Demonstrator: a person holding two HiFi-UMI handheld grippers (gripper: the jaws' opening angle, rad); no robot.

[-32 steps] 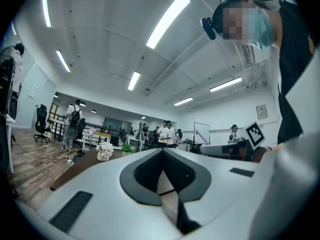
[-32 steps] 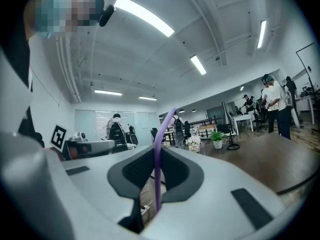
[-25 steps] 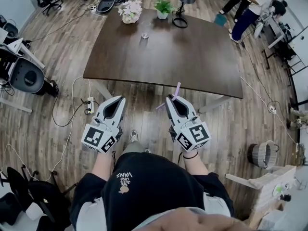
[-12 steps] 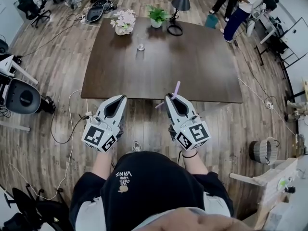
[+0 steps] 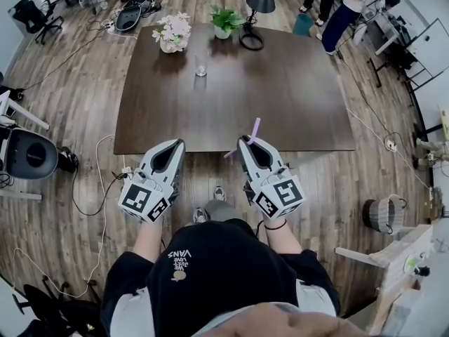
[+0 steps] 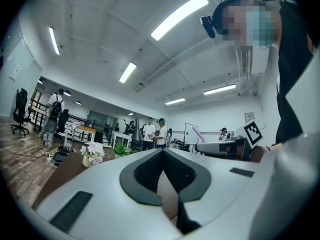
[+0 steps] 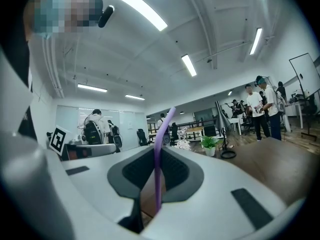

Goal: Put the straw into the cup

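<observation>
Dark surface holds the cup far off, right hand-held gripper clamps the straw (left hand-held gripper closed, empty), so next: carry it over.

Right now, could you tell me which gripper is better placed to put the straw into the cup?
Right. The right gripper is shut on the purple straw; the left gripper holds nothing. The cup stands far across the table from both.
</observation>
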